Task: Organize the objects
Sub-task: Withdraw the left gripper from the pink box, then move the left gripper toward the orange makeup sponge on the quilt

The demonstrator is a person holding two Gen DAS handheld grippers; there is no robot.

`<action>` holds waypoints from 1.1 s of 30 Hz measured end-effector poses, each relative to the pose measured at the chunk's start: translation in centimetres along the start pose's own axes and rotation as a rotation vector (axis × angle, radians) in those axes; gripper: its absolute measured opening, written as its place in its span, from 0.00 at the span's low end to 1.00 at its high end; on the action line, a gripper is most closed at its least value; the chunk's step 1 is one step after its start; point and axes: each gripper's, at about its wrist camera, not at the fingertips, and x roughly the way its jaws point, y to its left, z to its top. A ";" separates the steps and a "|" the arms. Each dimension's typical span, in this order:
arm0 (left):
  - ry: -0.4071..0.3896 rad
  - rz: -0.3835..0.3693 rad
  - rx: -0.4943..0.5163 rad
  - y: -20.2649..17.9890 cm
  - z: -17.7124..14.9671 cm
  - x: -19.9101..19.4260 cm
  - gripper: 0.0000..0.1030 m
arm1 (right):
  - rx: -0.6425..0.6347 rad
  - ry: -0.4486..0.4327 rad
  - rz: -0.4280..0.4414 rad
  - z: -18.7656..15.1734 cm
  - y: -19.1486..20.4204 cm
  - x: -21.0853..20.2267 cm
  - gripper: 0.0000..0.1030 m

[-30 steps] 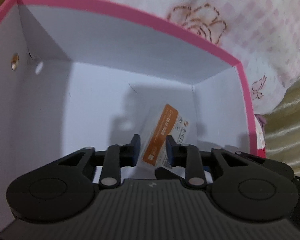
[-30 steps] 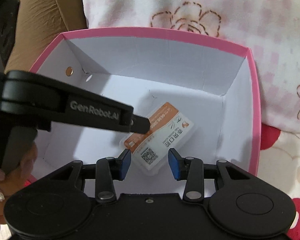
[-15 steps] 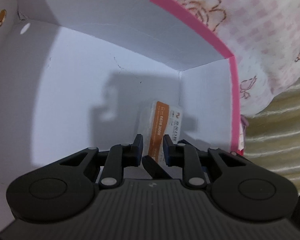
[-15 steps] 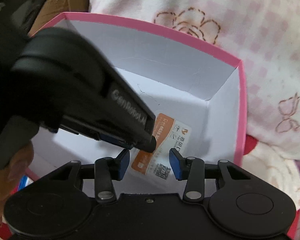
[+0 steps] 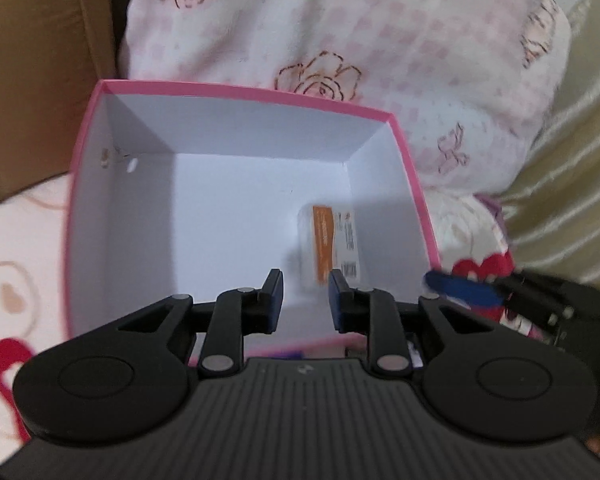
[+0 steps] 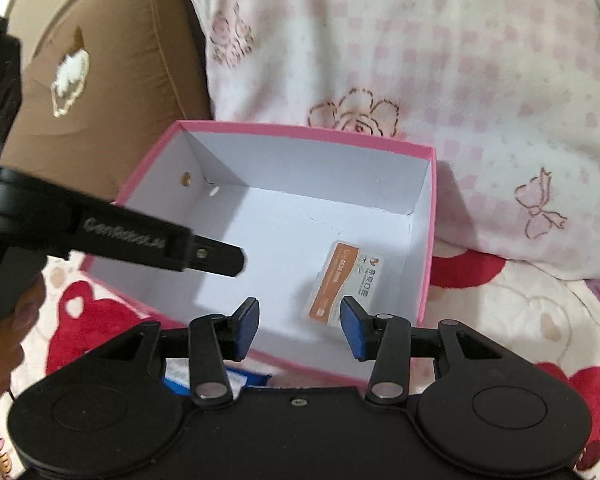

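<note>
The card (image 6: 346, 280) lies flat on the floor of the box (image 6: 296, 130), near its right wall, long axis running toward the near wall. The right gripper (image 6: 300, 330) hovers closest, its empty jaws just widened to a moderate gap. The left gripper (image 5: 305, 300) (jaws nearly closed, empty) hangs above the near wall.

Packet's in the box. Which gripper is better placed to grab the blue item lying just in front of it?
Right, probably. The right gripper has just been opening, jaws empty, and the blue item lies right below it, outside the pink box. The left gripper is shut and would need to open first.
</note>
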 end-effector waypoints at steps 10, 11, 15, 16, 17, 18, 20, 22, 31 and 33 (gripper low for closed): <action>0.010 0.045 0.088 -0.8 -3.8 -9.2 0.45 | -0.109 -0.059 -0.015 -2.3 2.6 -5.4 0.77; 0.010 0.038 0.094 -0.8 -4.3 -10.0 0.48 | -0.108 -0.064 -0.010 -2.4 2.9 -6.0 0.77; 0.028 0.020 0.111 -1.0 -5.8 -12.5 0.53 | -0.098 -0.070 0.004 -3.0 3.9 -8.3 0.83; 0.031 0.015 0.120 -1.0 -6.3 -13.1 0.54 | -0.099 -0.072 0.002 -3.2 4.1 -9.0 0.83; 0.034 0.012 0.128 -1.0 -6.7 -13.7 0.55 | -0.099 -0.072 0.001 -3.4 4.3 -9.4 0.84; 0.038 0.006 0.133 -1.0 -7.2 -14.3 0.57 | -0.100 -0.075 0.003 -3.7 4.4 -9.9 0.84; 0.047 -0.003 0.141 -0.9 -7.9 -15.1 0.60 | -0.099 -0.079 0.009 -4.3 4.7 -11.0 0.85; 0.047 -0.006 0.160 -0.9 -8.8 -15.9 0.64 | -0.097 -0.079 0.021 -4.9 5.1 -11.9 0.86; 0.095 0.019 0.188 -0.1 -12.0 -17.4 0.68 | -0.127 0.005 0.134 -7.0 6.9 -14.5 0.86; 0.091 0.018 0.189 0.2 -12.5 -17.9 0.70 | -0.142 0.025 0.176 -7.3 7.3 -14.9 0.86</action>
